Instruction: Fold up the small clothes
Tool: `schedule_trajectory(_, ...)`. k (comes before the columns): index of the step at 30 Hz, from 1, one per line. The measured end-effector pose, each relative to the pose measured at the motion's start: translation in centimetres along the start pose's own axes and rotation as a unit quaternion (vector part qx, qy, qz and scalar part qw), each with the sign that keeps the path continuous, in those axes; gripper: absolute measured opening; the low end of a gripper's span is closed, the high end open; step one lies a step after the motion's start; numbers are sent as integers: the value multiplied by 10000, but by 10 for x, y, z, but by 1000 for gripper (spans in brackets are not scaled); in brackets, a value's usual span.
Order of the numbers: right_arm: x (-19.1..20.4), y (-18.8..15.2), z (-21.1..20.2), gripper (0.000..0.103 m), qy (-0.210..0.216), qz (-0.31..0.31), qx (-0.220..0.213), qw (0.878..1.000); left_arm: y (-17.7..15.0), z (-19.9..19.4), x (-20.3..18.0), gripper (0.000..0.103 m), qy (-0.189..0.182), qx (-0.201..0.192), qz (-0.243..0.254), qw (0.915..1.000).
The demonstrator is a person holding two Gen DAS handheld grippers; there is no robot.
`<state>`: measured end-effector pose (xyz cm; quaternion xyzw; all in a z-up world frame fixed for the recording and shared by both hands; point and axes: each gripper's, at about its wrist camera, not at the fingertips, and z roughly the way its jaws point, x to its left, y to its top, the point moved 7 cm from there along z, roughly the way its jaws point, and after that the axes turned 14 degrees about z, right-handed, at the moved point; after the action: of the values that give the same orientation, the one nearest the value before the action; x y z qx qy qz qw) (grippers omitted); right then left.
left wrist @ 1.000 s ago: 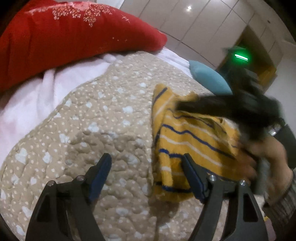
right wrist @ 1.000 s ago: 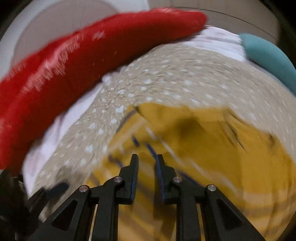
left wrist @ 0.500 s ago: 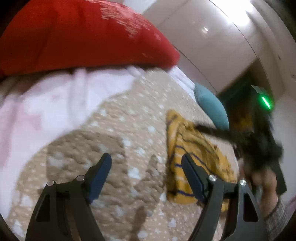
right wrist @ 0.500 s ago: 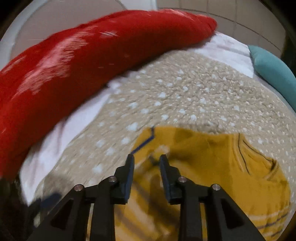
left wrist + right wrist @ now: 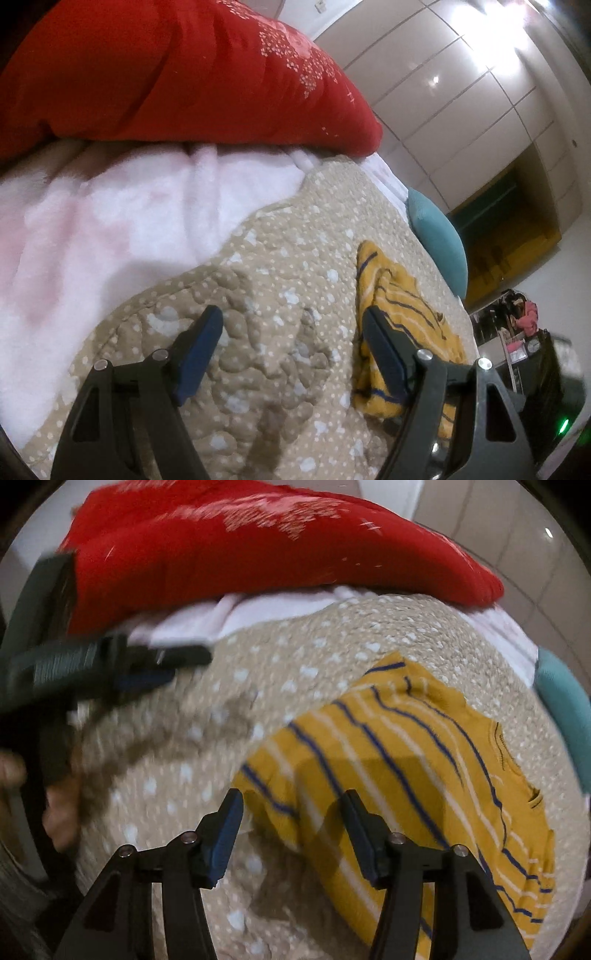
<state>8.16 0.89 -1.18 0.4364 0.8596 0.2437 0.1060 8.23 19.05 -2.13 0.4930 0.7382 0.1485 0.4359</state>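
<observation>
A small yellow shirt with blue and white stripes (image 5: pixel 406 760) lies folded on the beige dotted quilt (image 5: pixel 295 657). It also shows in the left wrist view (image 5: pixel 399 295), bunched to the right. My right gripper (image 5: pixel 291 805) is open and empty, just above the shirt's near left edge. My left gripper (image 5: pixel 291 321) is open and empty over bare quilt (image 5: pixel 280 280), left of the shirt. The left gripper also shows blurred in the right wrist view (image 5: pixel 147 664), to the left of the shirt.
A big red pillow (image 5: pixel 166 74) lies at the back on a white-pink blanket (image 5: pixel 110 221). A teal cushion (image 5: pixel 439 243) lies beyond the shirt. White wardrobe doors (image 5: pixel 461 92) and a cluttered shelf (image 5: pixel 517 317) stand past the bed.
My right gripper has opened, let go of the shirt and drawn back toward its near left edge. My left gripper has swung left, away from the shirt, staying open.
</observation>
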Motion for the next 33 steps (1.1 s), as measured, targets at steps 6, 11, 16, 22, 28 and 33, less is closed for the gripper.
schedule_trajectory(6, 10, -10, 22, 59, -1250, -1102, -350, 9854, 8, -17, 9, 77, 218, -312, -38, 9993)
schedule_trajectory(11, 34, -3, 43, 59, -2211, -2358, -965, 9414, 14, -30, 32, 77, 279, -531, -394, 9974)
schedule_trajectory(16, 20, 23, 59, 61, -2075, -1668, -678, 9615, 13, -32, 45, 77, 231, -543, -675, 9960)
schedule_trajectory(22, 7, 35, 53, 23, -1497, -586, -665, 9848, 14, -31, 35, 77, 298, -580, -555, 9963)
schedule_trajectory(28, -40, 56, -6, 19, -349, 1157, -1101, 9866, 11, -32, 7, 77, 544, -666, -153, 9962)
schedule_trajectory(33, -141, 38, -100, 19, 252, 2799, -1946, 9398, 0, -24, -60, 77, 70, -289, 401, 9988)
